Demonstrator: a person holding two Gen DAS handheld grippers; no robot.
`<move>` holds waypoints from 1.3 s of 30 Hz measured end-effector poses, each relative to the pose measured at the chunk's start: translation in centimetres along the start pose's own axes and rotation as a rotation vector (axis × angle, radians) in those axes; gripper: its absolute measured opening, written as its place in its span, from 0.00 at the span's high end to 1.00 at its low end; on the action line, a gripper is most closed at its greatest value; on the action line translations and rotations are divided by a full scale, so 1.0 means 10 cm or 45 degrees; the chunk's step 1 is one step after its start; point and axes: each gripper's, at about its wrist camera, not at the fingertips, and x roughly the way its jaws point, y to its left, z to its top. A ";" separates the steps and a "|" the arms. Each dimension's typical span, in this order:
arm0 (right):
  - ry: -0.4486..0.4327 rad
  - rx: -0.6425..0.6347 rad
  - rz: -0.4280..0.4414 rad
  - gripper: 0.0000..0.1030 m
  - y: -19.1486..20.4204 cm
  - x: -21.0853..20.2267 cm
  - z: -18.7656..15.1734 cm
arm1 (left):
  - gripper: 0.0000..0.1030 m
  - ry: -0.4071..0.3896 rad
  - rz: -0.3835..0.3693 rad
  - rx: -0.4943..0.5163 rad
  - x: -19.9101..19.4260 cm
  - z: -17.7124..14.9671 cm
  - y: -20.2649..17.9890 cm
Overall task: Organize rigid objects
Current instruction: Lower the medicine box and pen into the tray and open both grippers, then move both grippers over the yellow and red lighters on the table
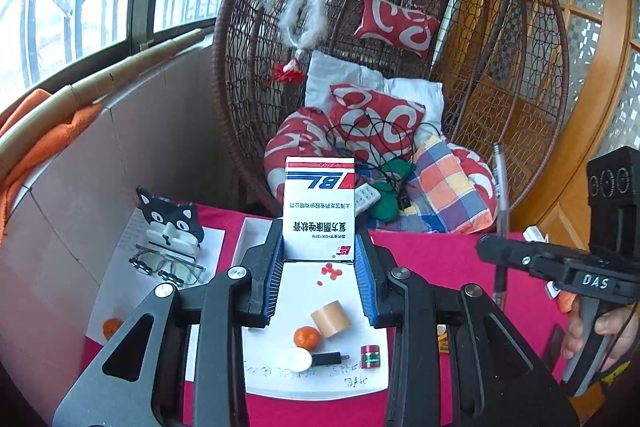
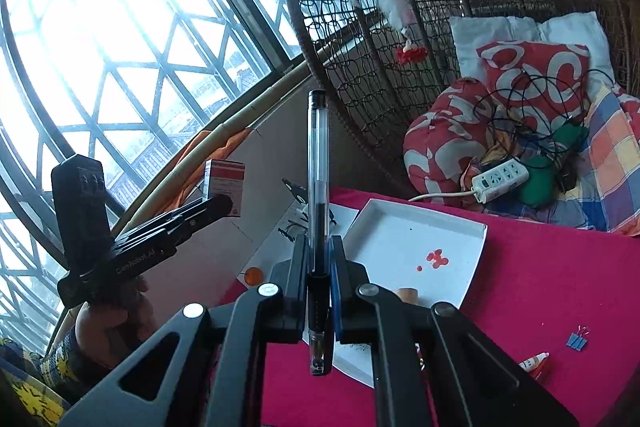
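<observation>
My left gripper [image 1: 320, 247] is shut on a white medicine box [image 1: 320, 203] with a red and blue logo. It holds the box upright above the far end of a white tray [image 1: 308, 291]. In the tray lie a tangerine [image 1: 307, 337], a tan roll [image 1: 331, 318], a small red jar [image 1: 371, 357] and a white-capped black item [image 1: 314, 359]. My right gripper [image 2: 319, 251] is shut on a clear pen [image 2: 318, 155] with black ink. The pen stands upright over the near corner of the tray [image 2: 400, 227]. At the left of the right wrist view, the left gripper [image 2: 224, 203] carries the box [image 2: 225, 183].
A cat-shaped holder [image 1: 168, 223] and glasses [image 1: 168, 263] sit on paper to the left, near another tangerine [image 1: 112, 327]. Blue binder clips [image 2: 576, 341] and a small bottle [image 2: 534, 363] lie on the red cloth [image 2: 540, 267]. Behind it stands a wicker hanging chair [image 1: 400, 39] with cushions and a power strip [image 2: 500, 179].
</observation>
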 end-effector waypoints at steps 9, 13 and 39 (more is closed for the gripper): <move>0.190 0.084 -0.064 0.93 -0.18 0.61 -0.09 | 0.69 0.148 -0.015 -0.031 0.56 -0.09 0.33; 0.290 0.155 -0.130 0.93 -0.40 0.94 -0.23 | 0.69 0.280 -0.033 -0.053 0.97 -0.19 0.49; 0.382 0.249 -0.485 0.00 -0.67 1.41 -0.66 | 0.00 0.460 0.052 -0.024 1.59 -0.61 0.44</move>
